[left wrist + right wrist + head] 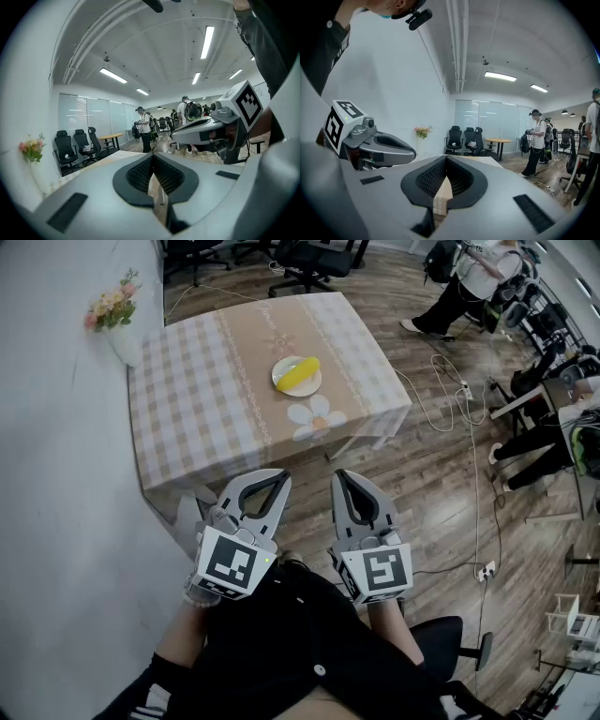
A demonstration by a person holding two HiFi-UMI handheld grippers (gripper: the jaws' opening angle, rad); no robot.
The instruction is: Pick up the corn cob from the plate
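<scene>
The corn cob (301,374) lies slantwise on a small pale plate (278,382) near the middle of the counter (187,409), which wears a checked cloth with a flower print.

**Head view.** The left gripper (272,479) and right gripper (347,479) are held side by side above the person's lap. Both are well short of the counter's near edge and well apart from the cob. A vase of flowers (113,313) stands at the counter's far left corner against the wall. Loose cable (441,390) trails over the wooden floor to the right, where other people (469,282) are standing.

**Left gripper view.** The jaws are closed together at their tips with nothing between them. The opening behind the tips shows only a sliver of the cloth beyond. The neighbouring gripper sits just to the right.

**Right gripper view.** These jaws are also closed together and empty. Office chairs (464,139) and a round table (499,140) show in the room behind.

**The step in hand.** This looks like the approach, with the pick-up itself not yet begun.
- Only one gripper seems needed, and either is about equally placed.
- It should go forward over the cloth and part its jaws well before it reaches the plate.
- It should then turn so the jaws cross the cob's width at its middle, not its tapering ends.
- The cob is round and may roll, and the plate may slide on the cloth.
- So the jaws should come down clear of the rim, close gently, and lift straight up.
</scene>
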